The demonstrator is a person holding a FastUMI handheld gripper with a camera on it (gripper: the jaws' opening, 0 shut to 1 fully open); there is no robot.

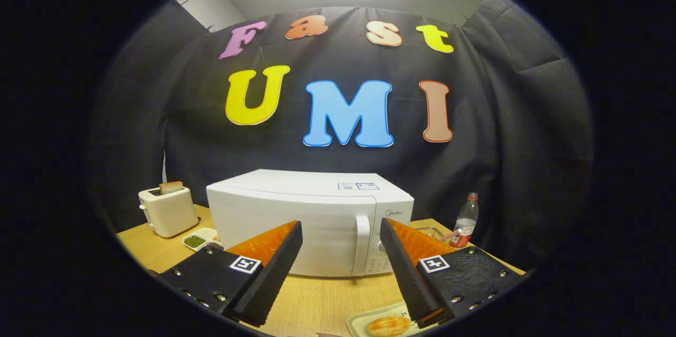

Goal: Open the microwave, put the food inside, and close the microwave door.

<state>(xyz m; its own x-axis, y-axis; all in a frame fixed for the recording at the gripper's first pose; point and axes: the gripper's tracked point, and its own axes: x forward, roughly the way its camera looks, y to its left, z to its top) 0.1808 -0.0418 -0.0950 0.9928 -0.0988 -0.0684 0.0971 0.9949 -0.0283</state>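
Holding tongs (342, 231) apart, bun (388, 325) on tray (359, 322), microwave (309, 221) closed

1. We are seeing a white microwave (296, 221) with its door shut
2. We are seeing a cream toaster (168, 211)
3. We are looking at orange-golden food (388, 325) on a cream tray (359, 322)
4. We are noting a light wood-grain table (322, 300)

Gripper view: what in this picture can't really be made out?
- Inside of the microwave: hidden by its shut door.
- Its buttons, right of the handle: partly behind the open gripper's right finger, too small.
- Tray with the food: cut off by the picture's lower edge and overlapped by that finger.
- Small dish by the toaster: contents too small to name.
- Bottle: label too small.
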